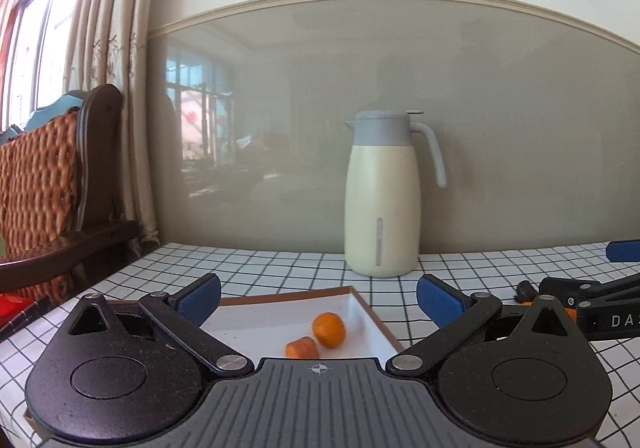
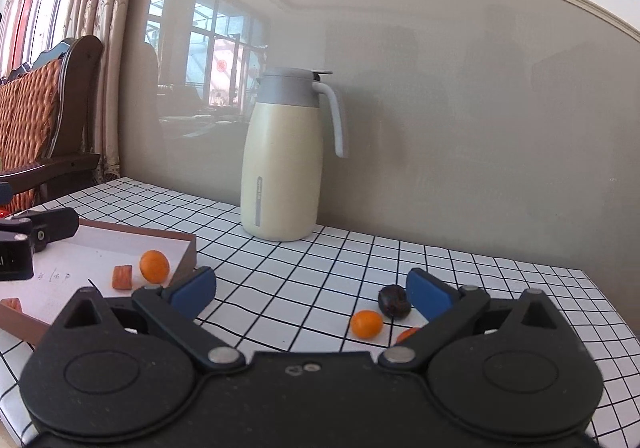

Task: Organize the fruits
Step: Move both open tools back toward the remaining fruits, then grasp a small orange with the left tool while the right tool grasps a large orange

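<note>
A white tray with a brown rim (image 1: 372, 318) (image 2: 182, 250) lies on the checked tablecloth. In it are a small orange fruit (image 1: 329, 329) (image 2: 154, 266) and an orange-red cut piece (image 1: 301, 347) (image 2: 122, 276); another piece (image 2: 12, 304) lies at its near edge. My left gripper (image 1: 319, 298) is open and empty above the tray. My right gripper (image 2: 312, 290) is open and empty over the cloth. On the cloth by its right finger lie a small orange fruit (image 2: 366, 324), a dark plum-like fruit (image 2: 394, 301) and an orange piece (image 2: 406, 334), partly hidden.
A cream and grey thermos jug (image 1: 382, 195) (image 2: 286, 155) stands at the back against the grey wall. A wooden wicker chair (image 1: 48, 187) and curtains are at the left beyond the table edge. The right gripper shows at the right of the left wrist view (image 1: 592, 304).
</note>
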Available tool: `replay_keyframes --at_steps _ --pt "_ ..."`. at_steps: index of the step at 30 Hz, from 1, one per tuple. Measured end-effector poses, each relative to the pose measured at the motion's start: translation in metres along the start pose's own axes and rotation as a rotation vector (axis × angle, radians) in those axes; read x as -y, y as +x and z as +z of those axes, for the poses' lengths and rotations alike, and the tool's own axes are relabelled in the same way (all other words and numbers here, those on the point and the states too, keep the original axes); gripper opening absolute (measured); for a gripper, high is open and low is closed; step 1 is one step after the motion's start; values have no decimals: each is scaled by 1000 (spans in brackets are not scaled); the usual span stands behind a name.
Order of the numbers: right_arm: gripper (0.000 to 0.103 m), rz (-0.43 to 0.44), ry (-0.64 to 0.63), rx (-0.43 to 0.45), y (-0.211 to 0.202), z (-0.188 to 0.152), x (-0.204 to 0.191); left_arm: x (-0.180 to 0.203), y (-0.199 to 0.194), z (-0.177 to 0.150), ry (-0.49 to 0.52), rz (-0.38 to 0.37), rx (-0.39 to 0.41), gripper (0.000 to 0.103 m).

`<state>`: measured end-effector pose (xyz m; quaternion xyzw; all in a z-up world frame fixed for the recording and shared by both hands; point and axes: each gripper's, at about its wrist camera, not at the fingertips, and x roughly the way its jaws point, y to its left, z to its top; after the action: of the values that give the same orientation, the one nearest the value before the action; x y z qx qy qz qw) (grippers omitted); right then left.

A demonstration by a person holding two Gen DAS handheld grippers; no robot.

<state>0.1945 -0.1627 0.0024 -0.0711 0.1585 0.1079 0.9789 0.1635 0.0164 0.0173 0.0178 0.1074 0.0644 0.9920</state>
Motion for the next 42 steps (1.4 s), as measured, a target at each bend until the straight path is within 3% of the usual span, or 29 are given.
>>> replay_keyframes --at_steps 10,20,22,25,30,32,34,37,39,42 --pt "93 -83 1 -36 2 -16 32 52 9 -5 52 -119 5 103" --pt "83 -178 3 -118 25 -35 67 102 40 -14 87 -228 -37 102" --pt "78 -177 25 -136 29 -37 74 112 45 -14 93 -252 -43 102" --pt "74 -190 18 -157 37 -39 82 128 56 -15 100 -283 -76 90" --pt "68 -196 44 -189 47 -43 93 148 77 -19 131 -299 -130 89" --pt "64 -171 36 -198 50 -45 92 154 86 -20 136 -301 -162 80" --pt "63 -166 17 -213 56 -47 90 156 96 -22 116 -313 -185 79" --pt "54 -141 18 -236 64 -48 90 164 104 -25 116 -329 -206 78" --pt "40 -123 23 -250 70 -47 90 169 108 -27 121 -337 -220 76" --pt "35 -102 31 -259 76 -45 91 171 116 -29 115 -335 -236 74"
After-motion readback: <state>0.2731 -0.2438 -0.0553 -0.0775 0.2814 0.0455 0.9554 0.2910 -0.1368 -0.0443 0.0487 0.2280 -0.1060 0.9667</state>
